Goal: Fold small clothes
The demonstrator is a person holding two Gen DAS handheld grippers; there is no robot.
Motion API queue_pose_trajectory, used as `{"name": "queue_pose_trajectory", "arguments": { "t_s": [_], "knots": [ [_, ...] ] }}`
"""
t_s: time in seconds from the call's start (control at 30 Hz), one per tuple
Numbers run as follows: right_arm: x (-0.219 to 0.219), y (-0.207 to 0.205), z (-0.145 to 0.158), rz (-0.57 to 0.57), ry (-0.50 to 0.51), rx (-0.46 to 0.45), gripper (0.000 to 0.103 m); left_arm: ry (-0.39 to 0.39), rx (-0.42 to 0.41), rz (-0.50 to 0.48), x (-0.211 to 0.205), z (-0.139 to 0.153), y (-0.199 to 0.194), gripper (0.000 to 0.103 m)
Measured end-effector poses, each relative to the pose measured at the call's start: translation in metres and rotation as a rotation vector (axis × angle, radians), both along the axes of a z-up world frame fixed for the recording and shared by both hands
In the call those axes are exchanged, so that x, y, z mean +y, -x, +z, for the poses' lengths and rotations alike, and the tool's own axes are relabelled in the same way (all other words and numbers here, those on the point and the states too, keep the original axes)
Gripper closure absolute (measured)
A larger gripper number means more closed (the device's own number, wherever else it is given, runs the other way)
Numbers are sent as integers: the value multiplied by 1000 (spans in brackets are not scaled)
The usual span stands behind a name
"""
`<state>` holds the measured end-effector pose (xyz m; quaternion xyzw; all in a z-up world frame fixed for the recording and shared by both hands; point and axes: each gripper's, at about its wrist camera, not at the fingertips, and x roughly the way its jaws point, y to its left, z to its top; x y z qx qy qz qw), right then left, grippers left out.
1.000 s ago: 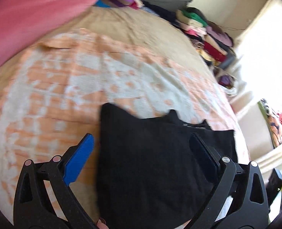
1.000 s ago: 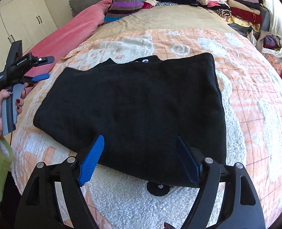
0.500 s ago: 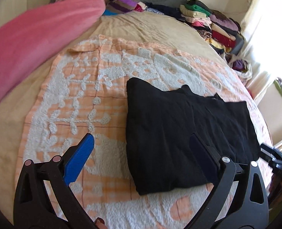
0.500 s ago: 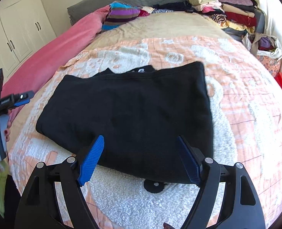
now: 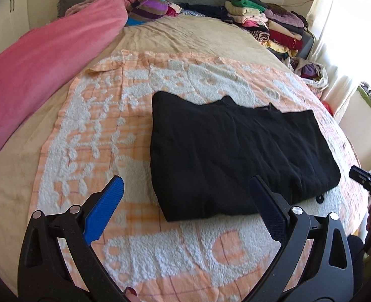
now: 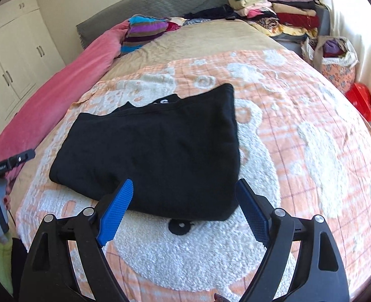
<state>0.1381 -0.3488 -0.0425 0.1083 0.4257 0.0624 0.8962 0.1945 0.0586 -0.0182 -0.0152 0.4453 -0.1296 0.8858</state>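
1. The left gripper [image 5: 185,209] hangs with its jaws spread and empty, above the blanket's near edge.
2. The right gripper [image 6: 185,206] is likewise spread, holding nothing, just short of the garment's near hem.
3. The black garment [image 5: 235,156] lies folded into a compact rectangle on the orange-and-white blanket [image 5: 90,136], so this piece looks finished; moving it to the folded pile [image 6: 273,12] probably remains.
4. Compared with a second ago, both grippers have pulled back, and the garment appears farther off.

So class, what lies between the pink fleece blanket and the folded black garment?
In the left wrist view, only orange-and-white tufted bedspread separates pink fleece blanket from folded black garment.
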Motion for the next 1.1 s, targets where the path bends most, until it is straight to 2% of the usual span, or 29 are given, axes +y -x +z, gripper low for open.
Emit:
{"name": "queue_pose_trajectory", "arguments": {
  "t_s": [0.27,0.4,0.5,0.6,0.7,0.83,0.97,1.07,1.1],
  "knots": [
    [-18,4,-13,-60,-74,40,20,-31,77,3,4,-34,12,10],
    [-23,6,-16,-79,-97,57,20,-19,130,9,10,-53,20,10],
    [-23,5,-22,-85,-113,75,20,-35,130,19,12,-60,20,10],
    [-21,4,-27,-79,-120,92,20,-43,98,19,14,-64,19,10],
    [-17,3,-32,-79,-132,108,20,-92,89,-7,10,-74,16,17],
    [-12,2,-39,-74,-154,131,20,-88,109,-34,6,-87,9,28],
    [-9,-1,-44,-84,-165,142,20,-60,99,-45,3,-95,1,35],
    [-13,-6,-51,-130,-178,165,20,-48,76,-69,-2,-93,-4,51],
    [-17,-8,-54,-151,-202,169,20,-30,72,-81,-3,-92,-4,60]
  ]
}}
